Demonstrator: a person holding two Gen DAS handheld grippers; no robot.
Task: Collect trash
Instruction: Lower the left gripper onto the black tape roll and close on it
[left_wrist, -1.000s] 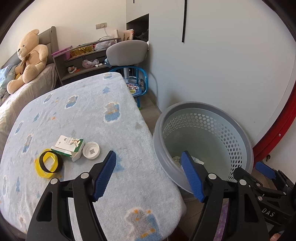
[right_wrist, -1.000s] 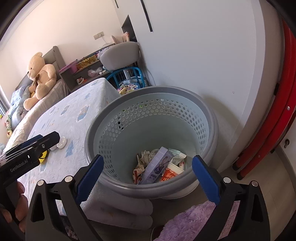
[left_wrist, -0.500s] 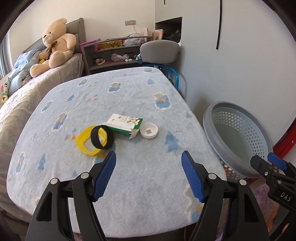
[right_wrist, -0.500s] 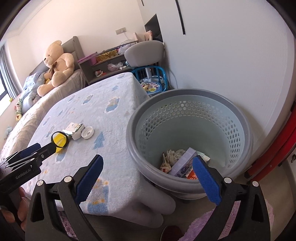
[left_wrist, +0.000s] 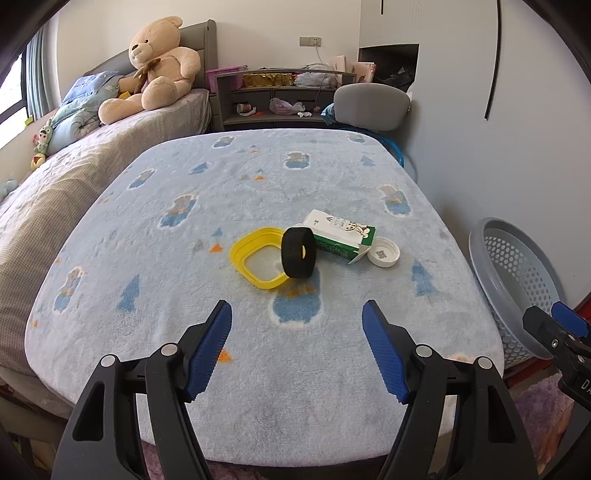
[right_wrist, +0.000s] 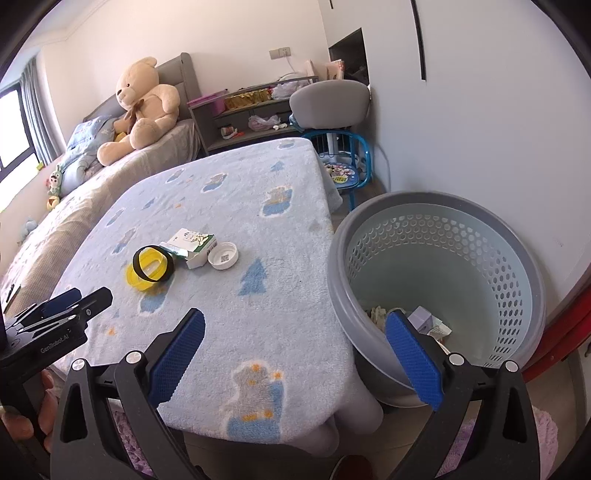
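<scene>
On the blue fleece-covered table (left_wrist: 184, 295) lie a yellow plastic ring (left_wrist: 258, 260), a black ring (left_wrist: 298, 252) standing on it, a green-and-white carton (left_wrist: 340, 236) and a white cap (left_wrist: 384, 252). My left gripper (left_wrist: 297, 328) hovers open over the table's near edge, short of these items, nothing between its blue pads. My right gripper (right_wrist: 291, 332) is open too, straddling the table's corner and the grey perforated basket (right_wrist: 480, 229). Crumpled paper and small boxes (right_wrist: 421, 317) lie in the basket's bottom. The same litter pile (right_wrist: 184, 254) shows in the right wrist view.
A bed with a teddy bear (left_wrist: 155, 62) lies to the left. Behind the table stand a grey shelf unit (left_wrist: 280, 99), a grey chair (left_wrist: 371, 107) and a blue child's stool (right_wrist: 343, 162). A white wall and red frame (right_wrist: 569, 332) flank the basket. A purple rug (left_wrist: 535, 413) covers the floor.
Both grippers have swung left, away from the basket and toward the table. The litter pile now sits straight ahead of the left gripper. Both stayed open and empty.
</scene>
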